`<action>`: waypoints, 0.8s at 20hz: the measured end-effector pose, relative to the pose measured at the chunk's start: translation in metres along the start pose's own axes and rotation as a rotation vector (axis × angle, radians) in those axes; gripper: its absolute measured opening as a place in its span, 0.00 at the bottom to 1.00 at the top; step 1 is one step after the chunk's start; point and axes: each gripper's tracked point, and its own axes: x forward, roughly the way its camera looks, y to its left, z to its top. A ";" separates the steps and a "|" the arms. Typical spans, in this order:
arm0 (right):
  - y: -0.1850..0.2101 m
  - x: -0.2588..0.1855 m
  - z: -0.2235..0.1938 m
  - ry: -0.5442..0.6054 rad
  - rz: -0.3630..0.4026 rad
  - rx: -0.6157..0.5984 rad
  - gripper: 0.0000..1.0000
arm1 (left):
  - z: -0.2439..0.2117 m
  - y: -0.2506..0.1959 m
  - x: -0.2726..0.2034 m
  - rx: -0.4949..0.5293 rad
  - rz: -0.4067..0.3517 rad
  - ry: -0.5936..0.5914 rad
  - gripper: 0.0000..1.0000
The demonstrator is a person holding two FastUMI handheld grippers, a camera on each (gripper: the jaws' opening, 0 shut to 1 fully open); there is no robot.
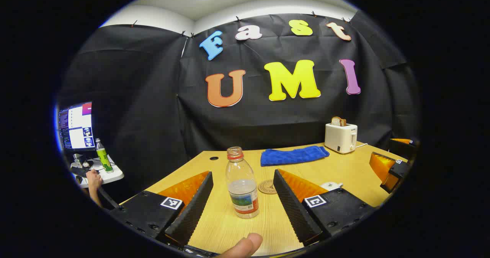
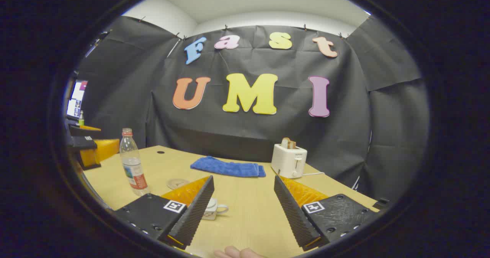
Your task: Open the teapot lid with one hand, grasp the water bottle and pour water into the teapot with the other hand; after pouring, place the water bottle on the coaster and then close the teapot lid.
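The wooden table stands before the black cloth wall. The left gripper is wide open and holds nothing; the water bottle stands upright straight ahead between its fingers, untouched. The right gripper, also open and empty, is nearer to the small teapot, partly hidden behind its left finger.

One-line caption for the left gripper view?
Open left tongs flank an uncapped bottle on the table, coaster behind.

The teapot sits mostly hidden behind the right gripper's fingers.
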 end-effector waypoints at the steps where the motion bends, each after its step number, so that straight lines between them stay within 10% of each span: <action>1: -0.001 0.001 -0.003 0.013 0.002 0.009 0.97 | -0.003 0.000 0.000 0.000 -0.006 0.009 0.99; 16: -0.006 0.011 -0.018 0.045 0.006 0.024 0.95 | -0.011 -0.014 0.001 0.047 -0.034 0.031 0.99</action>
